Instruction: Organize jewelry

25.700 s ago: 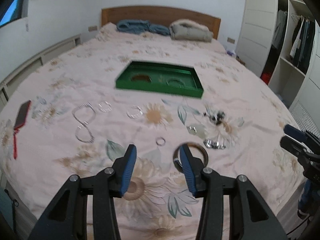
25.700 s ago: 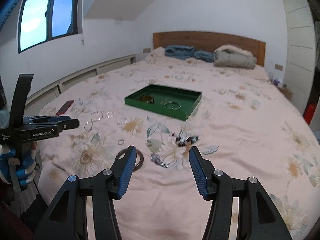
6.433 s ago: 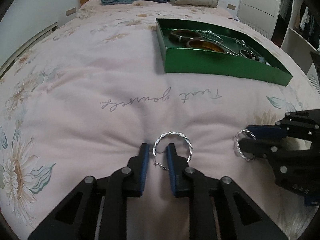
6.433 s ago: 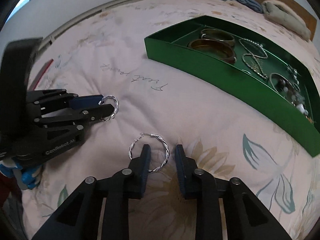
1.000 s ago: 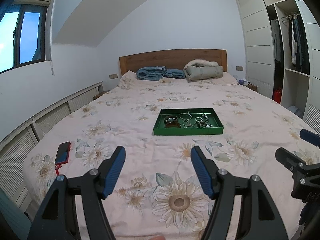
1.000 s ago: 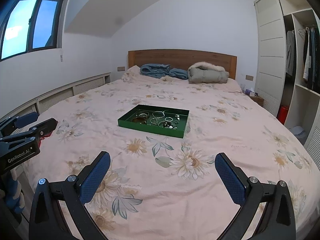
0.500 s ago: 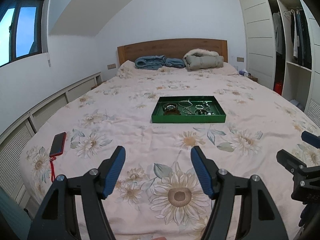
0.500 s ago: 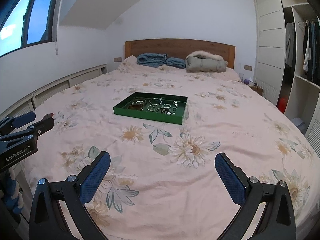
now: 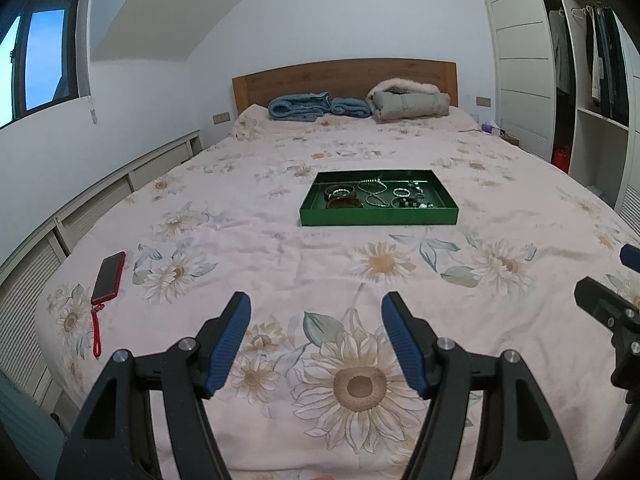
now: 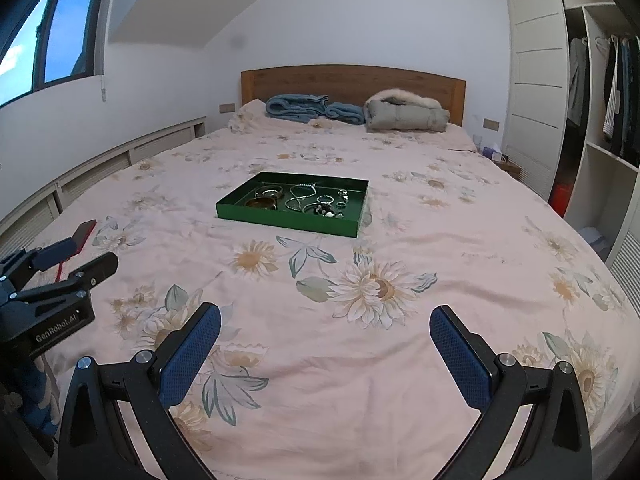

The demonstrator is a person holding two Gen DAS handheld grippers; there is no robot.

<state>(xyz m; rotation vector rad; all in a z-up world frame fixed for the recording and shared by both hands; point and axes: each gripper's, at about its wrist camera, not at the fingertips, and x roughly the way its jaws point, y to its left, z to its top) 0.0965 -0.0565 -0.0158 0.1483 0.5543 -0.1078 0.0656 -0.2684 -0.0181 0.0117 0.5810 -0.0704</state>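
Observation:
A green tray (image 9: pixel 378 217) lies in the middle of the bed and holds bangles, chains and small rings. It also shows in the right wrist view (image 10: pixel 288 218). My left gripper (image 9: pixel 316 320) is open and empty, above the near end of the bed, well short of the tray. My right gripper (image 10: pixel 325 330) is wide open and empty, also near the foot of the bed. The right gripper shows at the right edge of the left wrist view (image 9: pixel 608 308); the left gripper shows at the left of the right wrist view (image 10: pixel 60 268).
The floral bedspread (image 9: pixel 280 248) covers the bed. A red phone with a strap (image 9: pixel 109 273) lies at the left edge. Folded blue and grey bedding (image 9: pixel 360 106) sits by the wooden headboard. A wardrobe (image 9: pixel 580 80) stands on the right.
Both grippers have tilted slightly down and moved a little toward the bed; the tray sits nearer in view. Both stay open and empty.

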